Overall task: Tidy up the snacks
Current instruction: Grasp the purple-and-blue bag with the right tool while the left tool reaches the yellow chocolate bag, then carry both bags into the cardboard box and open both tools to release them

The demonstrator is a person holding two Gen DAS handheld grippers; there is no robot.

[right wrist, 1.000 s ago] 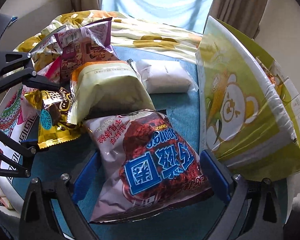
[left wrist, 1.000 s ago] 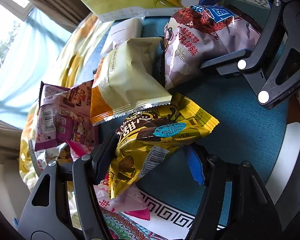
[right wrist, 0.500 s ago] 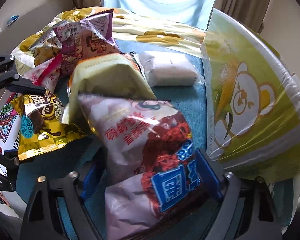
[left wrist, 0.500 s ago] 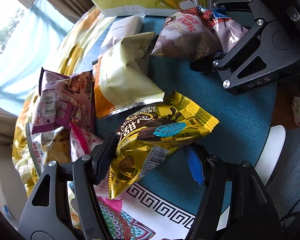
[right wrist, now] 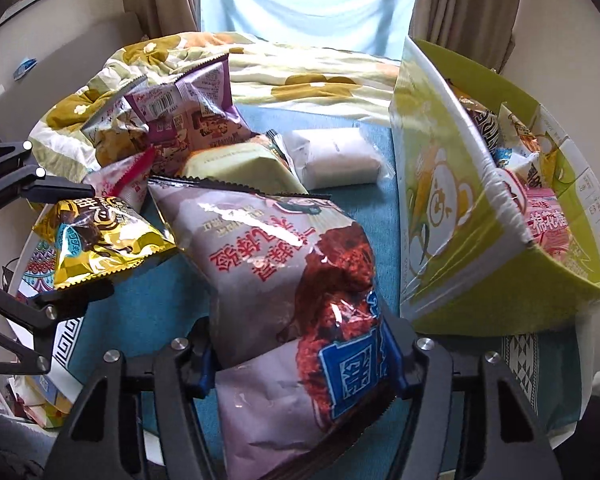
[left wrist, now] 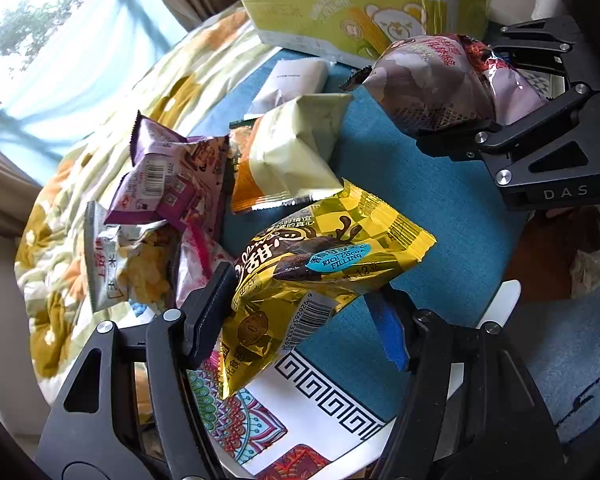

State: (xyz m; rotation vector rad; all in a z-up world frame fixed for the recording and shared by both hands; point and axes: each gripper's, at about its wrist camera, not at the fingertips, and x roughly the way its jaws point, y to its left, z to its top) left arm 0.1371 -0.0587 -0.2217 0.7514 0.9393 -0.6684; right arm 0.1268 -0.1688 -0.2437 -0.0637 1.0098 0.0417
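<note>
Gold snack packet (left wrist: 320,264): teal oval label reads "RICH COCO FILLING", large character "甜" above it, barcode digits partly legible as "6 926265 333292". Right gripper (left wrist: 452,128) body is stamped "DAS" in pale letters. Pink packet (right wrist: 548,220) inside the green box (right wrist: 460,208) shows "棉花"; the red characters on the grey-and-red bag (right wrist: 300,280) are upside down and not reliably readable.
</note>
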